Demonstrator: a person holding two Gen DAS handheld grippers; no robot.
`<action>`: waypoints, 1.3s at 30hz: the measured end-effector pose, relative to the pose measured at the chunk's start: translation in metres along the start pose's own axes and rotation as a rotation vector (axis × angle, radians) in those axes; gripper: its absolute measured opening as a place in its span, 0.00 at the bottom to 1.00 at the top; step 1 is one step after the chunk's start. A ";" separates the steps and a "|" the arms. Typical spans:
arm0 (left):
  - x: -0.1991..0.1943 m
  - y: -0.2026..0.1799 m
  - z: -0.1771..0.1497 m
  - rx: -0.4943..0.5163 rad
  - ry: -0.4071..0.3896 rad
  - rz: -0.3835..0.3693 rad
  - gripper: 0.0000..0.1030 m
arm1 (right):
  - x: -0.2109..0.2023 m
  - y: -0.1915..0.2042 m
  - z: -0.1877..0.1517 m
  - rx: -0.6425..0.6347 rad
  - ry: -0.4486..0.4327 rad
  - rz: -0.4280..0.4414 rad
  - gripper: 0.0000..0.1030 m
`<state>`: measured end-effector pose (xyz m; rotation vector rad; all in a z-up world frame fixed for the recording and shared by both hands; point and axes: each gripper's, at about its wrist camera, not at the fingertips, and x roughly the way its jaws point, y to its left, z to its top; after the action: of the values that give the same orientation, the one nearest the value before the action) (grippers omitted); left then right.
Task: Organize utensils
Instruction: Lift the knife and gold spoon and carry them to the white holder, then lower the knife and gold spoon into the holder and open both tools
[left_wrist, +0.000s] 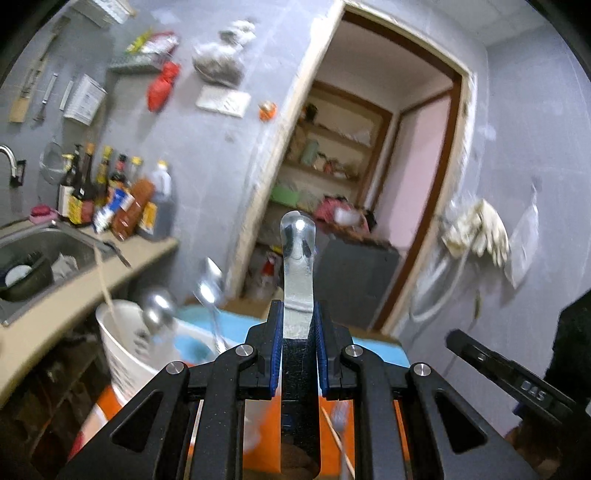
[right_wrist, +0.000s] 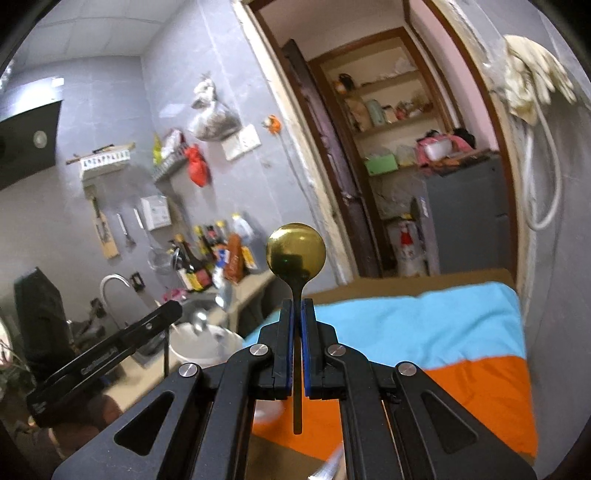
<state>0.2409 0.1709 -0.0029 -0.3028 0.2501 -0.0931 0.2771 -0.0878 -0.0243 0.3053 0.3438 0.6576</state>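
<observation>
Above the blue cloth, both hands: each held one utensil up in the air.
Left gripper (left_wrist: 298, 321): its jaws were clenched on the flat handle of a silver utensil (left_wrist: 298, 258). I could not tell if it was a spoon or a knife.
Right gripper (right_wrist: 297, 317): its jaws were clenched on the thin stem of the gold spoon (right_wrist: 296, 254), with the round bowl pointing up.
Why held this way: I think each one was gripped low on the handle so it would stay straight and could drop handle-first into the white holder (left_wrist: 122, 354).
White holder: it stood low on the left, near the left gripper, with two silver spoons (left_wrist: 207, 288) already standing in it.
Step in hand: I think both were being carried to the holder. Neither was over it yet.
Surface: a blue and orange cloth (right_wrist: 424, 332) lay spread below the grippers.
Room: a small kitchen with grey walls, a sink (left_wrist: 40, 243) set in the counter (left_wrist: 74, 295), sauce bottles (left_wrist: 110, 192) by the wall, and an open doorway (right_wrist: 388, 147) to a room with shelves.
</observation>
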 end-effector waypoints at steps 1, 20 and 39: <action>-0.002 0.010 0.009 -0.009 -0.022 0.011 0.12 | 0.003 0.008 0.005 -0.005 -0.013 0.016 0.02; 0.037 0.155 0.043 -0.132 -0.132 0.045 0.12 | 0.102 0.072 -0.009 -0.024 -0.013 0.065 0.02; 0.046 0.135 -0.003 -0.038 -0.144 0.055 0.13 | 0.130 0.074 -0.044 -0.056 0.086 0.044 0.02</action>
<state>0.2915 0.2925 -0.0574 -0.3387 0.1174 -0.0121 0.3152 0.0578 -0.0636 0.2321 0.4007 0.7241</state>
